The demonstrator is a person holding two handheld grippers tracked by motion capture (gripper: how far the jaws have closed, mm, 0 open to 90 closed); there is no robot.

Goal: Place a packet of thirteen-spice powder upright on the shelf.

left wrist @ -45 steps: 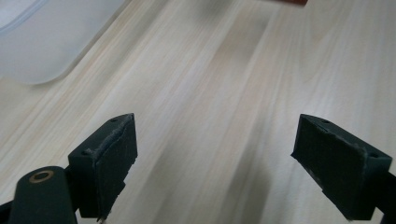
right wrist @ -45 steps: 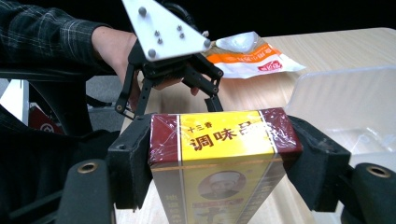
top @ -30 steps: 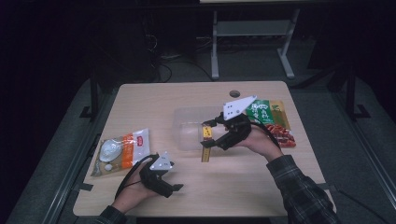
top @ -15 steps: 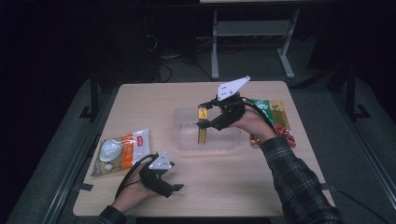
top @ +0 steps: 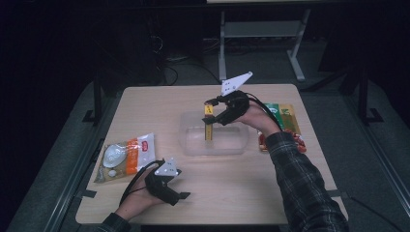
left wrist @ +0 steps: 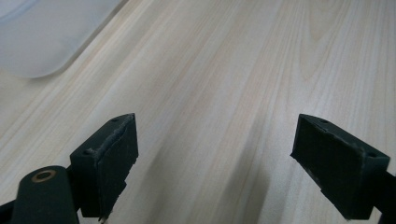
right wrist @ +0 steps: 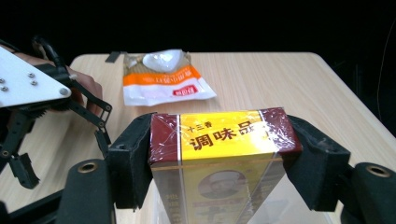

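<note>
Right gripper clamps seasoning box upright, hanging above clear plastic tub — lowering and release left. Left gripper wide open, empty, low over table. Noodle packet and snack packs not yet packed.

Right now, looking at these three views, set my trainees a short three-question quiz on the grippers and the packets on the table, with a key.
1. True or false: the right gripper is clamped on a yellow and maroon seasoning box.
2. What lies directly below that box in the high view? A) the noodle packet B) the clear plastic tub C) the green packet
3. Fill in: the left gripper has its jaws ____ over bare tabletop.

Key
1. True: both pads press the box's sides.
2. B: the box hangs upright over the clear plastic tub; the orange and white noodle packet lies at the table's left, the green packet at its right.
3. open
</note>
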